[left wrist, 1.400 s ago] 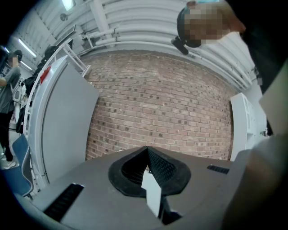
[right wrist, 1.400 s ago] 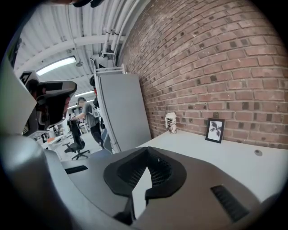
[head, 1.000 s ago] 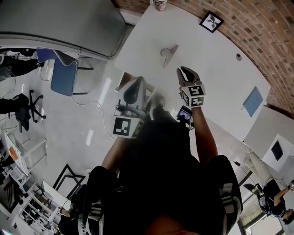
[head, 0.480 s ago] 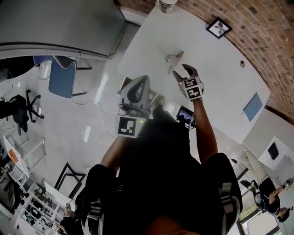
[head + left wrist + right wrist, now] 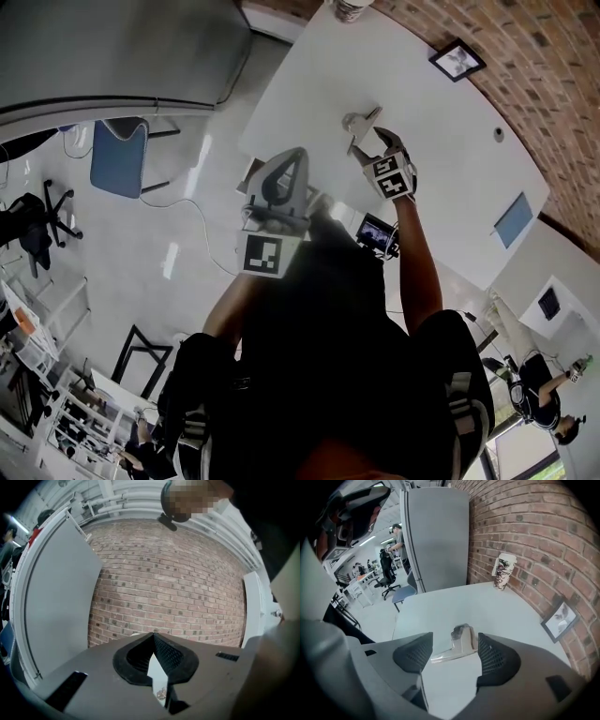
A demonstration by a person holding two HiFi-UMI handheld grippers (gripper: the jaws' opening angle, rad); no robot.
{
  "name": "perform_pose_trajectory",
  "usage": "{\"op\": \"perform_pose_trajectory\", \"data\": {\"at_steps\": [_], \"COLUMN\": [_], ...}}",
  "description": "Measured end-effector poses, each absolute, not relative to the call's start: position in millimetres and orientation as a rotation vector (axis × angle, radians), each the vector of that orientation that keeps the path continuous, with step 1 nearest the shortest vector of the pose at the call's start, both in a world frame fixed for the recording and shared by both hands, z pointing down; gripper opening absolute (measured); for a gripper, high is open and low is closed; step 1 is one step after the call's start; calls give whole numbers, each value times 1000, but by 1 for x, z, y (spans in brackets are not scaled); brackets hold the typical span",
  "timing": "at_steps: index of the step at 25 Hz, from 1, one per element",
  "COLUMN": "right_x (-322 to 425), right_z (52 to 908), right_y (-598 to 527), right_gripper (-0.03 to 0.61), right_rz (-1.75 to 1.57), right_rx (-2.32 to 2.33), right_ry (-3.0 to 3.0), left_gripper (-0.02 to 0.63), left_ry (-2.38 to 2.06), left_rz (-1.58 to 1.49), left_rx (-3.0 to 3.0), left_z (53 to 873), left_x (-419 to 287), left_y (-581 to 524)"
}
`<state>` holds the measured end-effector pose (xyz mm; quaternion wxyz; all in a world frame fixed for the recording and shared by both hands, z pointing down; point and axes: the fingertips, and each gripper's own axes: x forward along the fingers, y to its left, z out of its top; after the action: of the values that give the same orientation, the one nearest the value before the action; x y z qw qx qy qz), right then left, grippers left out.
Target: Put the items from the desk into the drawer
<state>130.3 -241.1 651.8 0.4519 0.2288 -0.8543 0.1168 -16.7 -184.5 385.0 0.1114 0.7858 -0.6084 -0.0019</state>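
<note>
A small grey angular item (image 5: pixel 361 120) (image 5: pixel 461 641) lies on the white desk (image 5: pixel 441 141) (image 5: pixel 454 606). My right gripper (image 5: pixel 368 141) (image 5: pixel 453 644) points steeply down at it. Its jaws have just been opening and stand wide, one on each side of the item's near end, with neither pad touching it. My left gripper (image 5: pixel 286 169) (image 5: pixel 153 637) hovers off the desk's near-left edge, aimed roughly level at a brick wall. Its jaw tips meet and it holds nothing. I cannot make out a drawer.
A paper cup (image 5: pixel 349 7) (image 5: pixel 504 571) stands at the desk's far end by the brick wall. A framed picture (image 5: pixel 457 59) (image 5: pixel 559 615) leans there, and a blue pad (image 5: pixel 514 217) lies to the right. A grey cabinet (image 5: pixel 436 531) and a blue chair (image 5: pixel 120 155) stand beyond the desk.
The right gripper has dropped toward the grey item and its jaws went from shut to wide open. The left gripper drifted a little toward the desk edge, still shut.
</note>
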Motion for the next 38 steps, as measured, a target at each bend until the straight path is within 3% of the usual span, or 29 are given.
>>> {"op": "perform_pose_trajectory", "data": {"at_steps": [10, 20, 38], "right_x": [124, 126, 101], "right_z": [702, 732, 654], "right_y": [-262, -272, -224], "right_gripper": [278, 270, 259], "right_rz": [87, 84, 124], "right_rx": [436, 404, 511], "right_ry": [-1932, -1864, -2127], "left_gripper": [-2, -2, -2], "left_ry": [-1757, -1780, -1957], "left_rz": [8, -16, -72], "left_rx": [2259, 2203, 2180], "left_z": [406, 410, 371], "left_x": [-34, -49, -42], "left_y": [-194, -188, -115]}}
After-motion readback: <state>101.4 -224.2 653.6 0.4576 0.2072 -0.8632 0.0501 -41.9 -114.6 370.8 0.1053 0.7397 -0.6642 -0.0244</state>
